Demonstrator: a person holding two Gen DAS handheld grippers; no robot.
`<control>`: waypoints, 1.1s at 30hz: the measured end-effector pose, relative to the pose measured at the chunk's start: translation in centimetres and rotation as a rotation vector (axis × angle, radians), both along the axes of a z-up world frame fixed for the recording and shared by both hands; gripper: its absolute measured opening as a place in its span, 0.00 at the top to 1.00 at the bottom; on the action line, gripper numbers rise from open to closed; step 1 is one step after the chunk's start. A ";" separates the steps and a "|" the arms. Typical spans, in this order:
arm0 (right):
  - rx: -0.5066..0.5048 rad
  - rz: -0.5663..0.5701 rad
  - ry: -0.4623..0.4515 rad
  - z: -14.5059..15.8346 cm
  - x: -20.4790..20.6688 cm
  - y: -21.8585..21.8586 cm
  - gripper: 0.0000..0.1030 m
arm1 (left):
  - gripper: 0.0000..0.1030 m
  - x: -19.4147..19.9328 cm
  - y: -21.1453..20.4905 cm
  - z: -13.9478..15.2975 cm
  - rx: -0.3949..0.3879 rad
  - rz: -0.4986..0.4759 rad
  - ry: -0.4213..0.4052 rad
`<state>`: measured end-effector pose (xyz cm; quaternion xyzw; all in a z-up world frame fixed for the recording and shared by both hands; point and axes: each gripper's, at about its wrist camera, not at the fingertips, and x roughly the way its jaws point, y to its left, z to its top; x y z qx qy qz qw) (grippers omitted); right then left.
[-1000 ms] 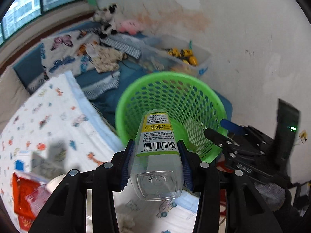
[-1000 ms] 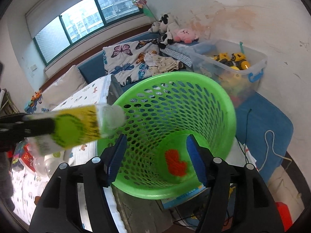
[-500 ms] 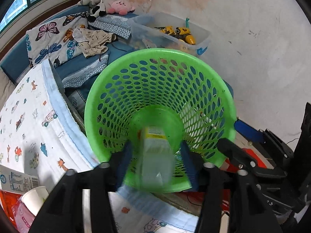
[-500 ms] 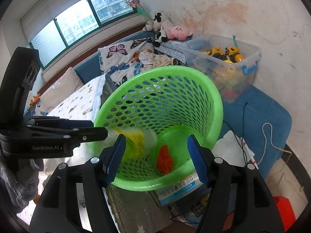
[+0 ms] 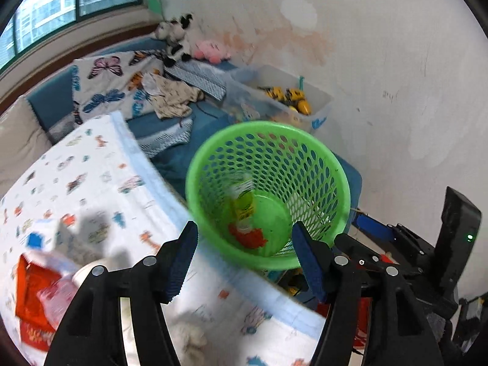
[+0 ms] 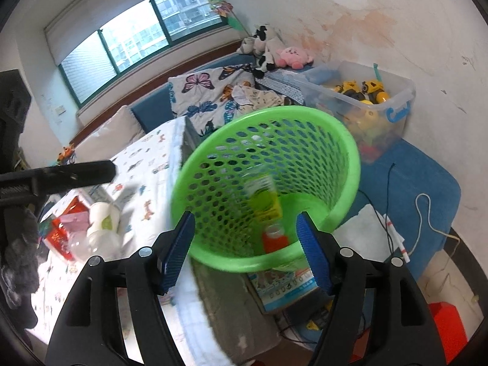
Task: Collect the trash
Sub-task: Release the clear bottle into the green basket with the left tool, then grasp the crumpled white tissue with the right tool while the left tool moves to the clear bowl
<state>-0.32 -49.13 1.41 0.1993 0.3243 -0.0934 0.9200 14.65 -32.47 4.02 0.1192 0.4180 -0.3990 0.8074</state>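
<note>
Your left gripper (image 5: 245,256) is hanging over the edge of the printed bedsheet (image 5: 91,183), pointed down at the green basket (image 5: 341,180), fingers spread wide with nothing between them. Your right gripper (image 6: 245,248) is angled at the same basket (image 6: 350,155) from the other side, also wide open and empty.

The basket sits just off the bed edge, squeezed between the mattress and the clear toy bin (image 6: 396,103), with the wall right behind. There's free space above the rim.

The bottle (image 5: 242,201) is inside the basket, blurry, long axis running up the mesh wall and tilted. In the right view its neck end (image 6: 273,230) is down, by the orange wrapper (image 6: 274,242). More trash, including a paper cup (image 6: 100,216), is on the sheet.
</note>
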 end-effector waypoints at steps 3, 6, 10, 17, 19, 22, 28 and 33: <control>-0.002 0.023 -0.011 0.5 -0.4 1.5 0.30 | 0.40 -0.6 3.4 1.0 -0.024 0.040 -0.022; -0.003 0.058 -0.019 0.8 -0.7 3.3 0.30 | 0.40 -1.2 6.7 1.7 -0.045 0.081 -0.035; -0.012 0.115 -0.017 0.9 -0.7 5.9 0.29 | 0.40 -2.0 11.1 2.2 -0.064 0.139 -0.074; -0.003 0.231 0.004 0.1 0.5 10.9 0.29 | 0.39 -3.2 18.3 0.8 -0.074 0.234 -0.074; 0.002 0.264 0.012 -0.2 1.1 12.5 0.29 | 0.39 -3.5 20.0 0.3 -0.072 0.261 -0.064; 0.007 0.315 0.026 -0.9 2.2 14.5 0.29 | 0.39 -3.9 22.2 -0.8 -0.075 0.295 -0.044; -0.008 0.391 0.063 -2.5 4.2 18.0 0.29 | 0.39 -4.7 25.1 -2.8 -0.079 0.333 -0.011; -0.031 0.411 0.103 -4.0 5.9 19.3 0.29 | 0.39 -5.6 26.7 -4.9 -0.069 0.340 0.017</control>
